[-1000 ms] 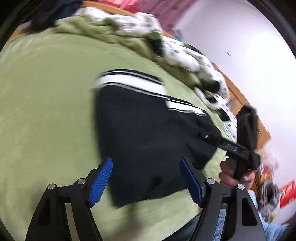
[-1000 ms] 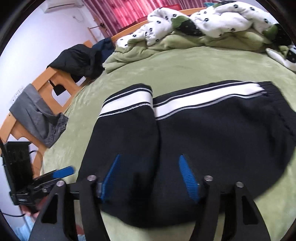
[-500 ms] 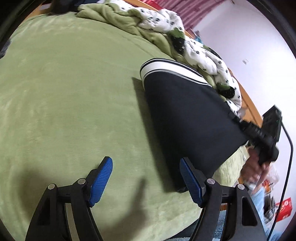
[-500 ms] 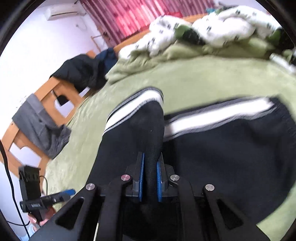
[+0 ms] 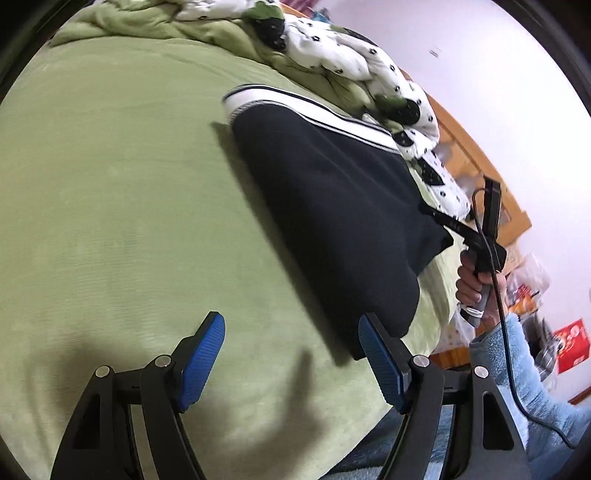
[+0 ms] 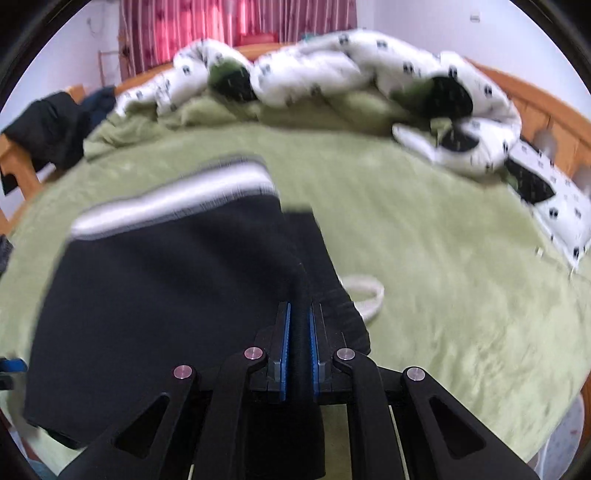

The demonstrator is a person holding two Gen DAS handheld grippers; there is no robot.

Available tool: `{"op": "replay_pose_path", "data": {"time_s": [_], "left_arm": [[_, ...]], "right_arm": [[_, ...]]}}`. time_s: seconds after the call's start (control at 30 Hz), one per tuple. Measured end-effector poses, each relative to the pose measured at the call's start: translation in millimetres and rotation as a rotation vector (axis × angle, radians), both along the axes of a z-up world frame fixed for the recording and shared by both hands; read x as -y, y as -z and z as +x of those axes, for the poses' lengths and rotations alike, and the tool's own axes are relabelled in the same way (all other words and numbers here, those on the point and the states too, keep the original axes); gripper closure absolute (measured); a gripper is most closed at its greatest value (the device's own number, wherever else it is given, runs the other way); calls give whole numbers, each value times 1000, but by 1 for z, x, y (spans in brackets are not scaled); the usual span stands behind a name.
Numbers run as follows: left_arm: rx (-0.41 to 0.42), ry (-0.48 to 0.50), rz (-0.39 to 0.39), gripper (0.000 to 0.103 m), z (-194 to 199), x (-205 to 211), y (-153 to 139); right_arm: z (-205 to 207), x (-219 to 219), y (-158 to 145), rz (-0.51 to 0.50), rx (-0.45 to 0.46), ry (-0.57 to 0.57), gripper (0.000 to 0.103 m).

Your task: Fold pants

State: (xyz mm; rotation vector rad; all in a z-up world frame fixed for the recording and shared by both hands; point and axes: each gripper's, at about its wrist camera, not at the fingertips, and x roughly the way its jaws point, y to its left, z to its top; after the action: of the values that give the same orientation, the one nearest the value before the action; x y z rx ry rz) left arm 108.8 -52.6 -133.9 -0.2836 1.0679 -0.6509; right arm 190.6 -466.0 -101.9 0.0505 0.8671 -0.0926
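Observation:
Black pants with a white side stripe lie folded on the green bedspread. My left gripper is open and empty, hovering near the pants' near corner. My right gripper is shut on a pinched fold of the black pants and holds that fold raised. A white drawstring loop shows beside it. The right gripper also shows in the left wrist view, at the pants' right edge.
A crumpled white spotted duvet and green blanket lie along the far side of the bed. A wooden bed frame rims the right. Dark clothes hang on a chair at left. Red curtains are behind.
My right gripper shut on the pants' fold and carried it over to the left, folding one half onto the other. My left gripper stayed open and swung left over the bedspread.

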Motion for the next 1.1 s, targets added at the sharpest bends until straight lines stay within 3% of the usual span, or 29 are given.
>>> {"op": "replay_pose_path", "data": {"time_s": [0.07, 0.2, 0.27, 0.33, 0.37, 0.43, 0.57, 0.67, 0.73, 0.77, 0.83, 0.9, 1.0, 1.03, 1.1], "left_arm": [[19, -5, 13, 30, -2, 4, -4], [30, -81, -70, 30, 10, -3, -12], [13, -119, -98, 30, 23, -2, -12], [7, -145, -121, 30, 40, 5, -13], [10, -151, -116, 30, 47, 11, -12], [9, -156, -91, 30, 62, 23, -8], [-54, -148, -14, 30, 92, 47, 13], [-77, -143, -79, 30, 106, 49, 24], [-69, -129, -96, 42, 110, 54, 26], [-71, -125, -103, 52, 110, 57, 28], [-75, -142, -97, 61, 110, 60, 31], [-63, -143, -105, 84, 108, 57, 25], [-40, -149, -130, 88, 106, 50, 10], [-36, -146, -137, 88, 106, 49, 6], [-27, -157, -149, 89, 102, 44, -1]], "right_arm": [[-5, -1, 5, -11, 36, 10, 94], [-5, 1, -9, 14, 26, 10, 83], [-5, 2, -22, 22, 46, 4, 66], [-2, 1, -31, 8, 79, 0, 35], [3, 2, -34, 8, 86, -1, 34], [18, 3, -33, 21, 63, -2, 33], [58, 14, 1, 47, -67, -15, 33], [74, 28, 24, 154, -124, -47, 32], [80, 33, 30, 195, -141, -63, 32], [82, 32, 32, 189, -141, -73, 32], [82, 24, 35, 150, -135, -96, 34], [81, 19, 34, 161, -139, -109, 42], [76, 12, 26, 145, -136, -95, 53], [71, 8, 18, 129, -119, -93, 71], [60, 4, -2, 167, -73, -98, 87]]}}
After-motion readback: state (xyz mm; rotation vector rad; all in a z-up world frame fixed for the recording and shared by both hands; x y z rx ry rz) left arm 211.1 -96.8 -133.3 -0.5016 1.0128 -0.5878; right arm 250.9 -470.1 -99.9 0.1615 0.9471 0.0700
